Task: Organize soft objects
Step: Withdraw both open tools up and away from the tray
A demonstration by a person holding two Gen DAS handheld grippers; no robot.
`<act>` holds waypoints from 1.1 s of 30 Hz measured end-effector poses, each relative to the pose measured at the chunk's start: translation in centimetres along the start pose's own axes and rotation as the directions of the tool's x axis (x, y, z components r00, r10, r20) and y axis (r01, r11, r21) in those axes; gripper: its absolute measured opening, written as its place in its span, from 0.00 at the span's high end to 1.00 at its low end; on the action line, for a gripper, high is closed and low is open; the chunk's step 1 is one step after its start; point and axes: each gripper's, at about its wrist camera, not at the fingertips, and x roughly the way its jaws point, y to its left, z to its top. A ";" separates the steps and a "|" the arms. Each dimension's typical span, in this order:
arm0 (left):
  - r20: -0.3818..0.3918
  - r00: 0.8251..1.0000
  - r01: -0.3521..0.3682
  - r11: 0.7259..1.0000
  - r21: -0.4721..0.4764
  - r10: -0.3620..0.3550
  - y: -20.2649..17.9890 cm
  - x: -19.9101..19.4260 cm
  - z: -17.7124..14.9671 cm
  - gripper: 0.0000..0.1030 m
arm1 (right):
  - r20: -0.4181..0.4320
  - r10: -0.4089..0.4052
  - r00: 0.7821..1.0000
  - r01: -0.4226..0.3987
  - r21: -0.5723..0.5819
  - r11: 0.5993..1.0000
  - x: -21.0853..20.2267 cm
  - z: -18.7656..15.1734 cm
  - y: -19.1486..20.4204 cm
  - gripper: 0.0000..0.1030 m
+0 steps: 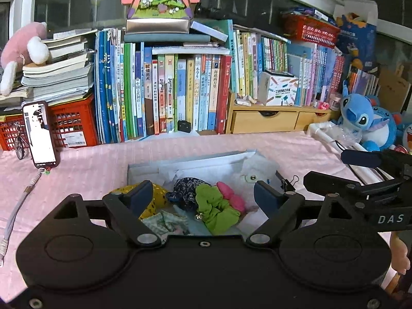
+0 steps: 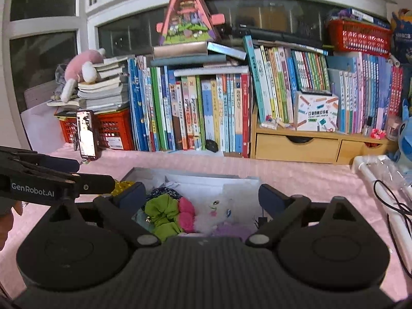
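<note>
A pale box (image 1: 144, 170) on the pink tablecloth holds soft things: a green scrunchie (image 1: 219, 208), a dark blue patterned scrunchie (image 1: 185, 190), a pink piece (image 1: 230, 197), a yellow dotted one (image 1: 157, 198) and a white fluffy toy (image 1: 255, 177). My left gripper (image 1: 203, 195) is open above the box, empty. In the right wrist view the box (image 2: 144, 173), green scrunchie (image 2: 162, 213), pink piece (image 2: 186, 215) and white toy (image 2: 219, 211) lie between the fingers of my right gripper (image 2: 202, 198), open and empty. The right gripper also shows in the left wrist view (image 1: 360, 159).
Books (image 1: 180, 90) line the back, with red crates (image 1: 72, 123) and a phone (image 1: 41, 135) at left. Wooden drawers (image 1: 265, 121), blue plush toys (image 1: 365, 121) and a white rod (image 1: 334, 144) stand at right. A cord (image 2: 394, 219) lies at the right.
</note>
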 end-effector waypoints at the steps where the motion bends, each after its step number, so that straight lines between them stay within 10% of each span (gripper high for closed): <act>1: 0.007 1.000 0.001 1.000 -0.001 -0.001 0.0 -0.4 -0.3 0.18 | 0.010 -0.002 1.000 0.002 -0.005 1.000 -0.3 -0.1 0.1 0.02; 33: 0.160 0.986 -0.053 0.999 0.004 0.051 -2.5 -9.0 -15.1 0.12 | 0.212 -0.107 0.971 0.127 -0.082 0.988 -9.7 -11.3 3.5 0.00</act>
